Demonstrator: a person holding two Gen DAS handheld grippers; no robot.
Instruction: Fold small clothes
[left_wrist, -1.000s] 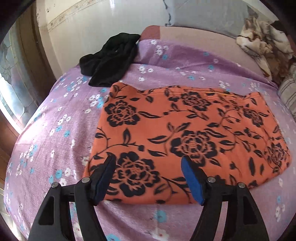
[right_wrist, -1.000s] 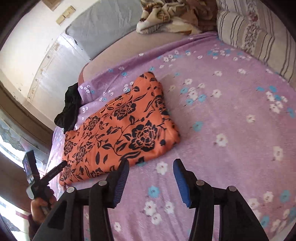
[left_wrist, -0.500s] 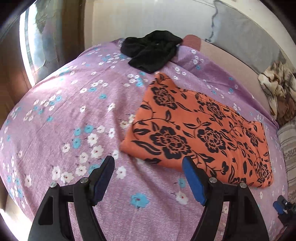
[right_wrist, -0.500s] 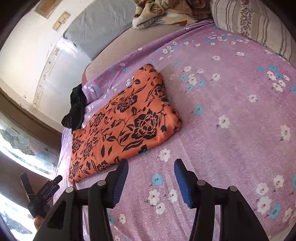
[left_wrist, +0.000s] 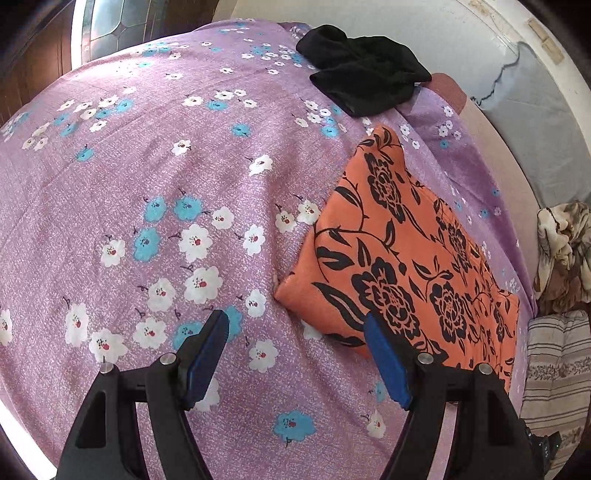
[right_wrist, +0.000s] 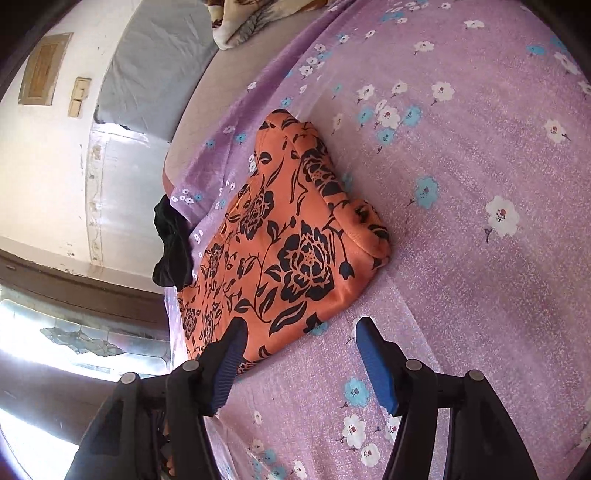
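Lying flat on the purple flowered bedspread (left_wrist: 155, 177), the orange flowered cloth (left_wrist: 406, 266) is already folded into a long rectangle, just ahead and to the right of the left gripper (left_wrist: 295, 354). That gripper hangs with its jaws wide and nothing between them, its right finger just overlapping the cloth's near corner in the view. From the other side, the same cloth (right_wrist: 280, 251) sits ahead and to the left of the right gripper (right_wrist: 299, 358), which is also wide and empty over bare bedspread.

I judge the cloth thin, light and limp, probably a bit slick, so the layers could slide apart if pinched loosely. Best hold looks like the two near corners, one per gripper, biting through all layers at the doubled edge; how many layers there are is hard to tell from here. A black garment (left_wrist: 365, 81) lies crumpled well beyond the cloth, unfolded.
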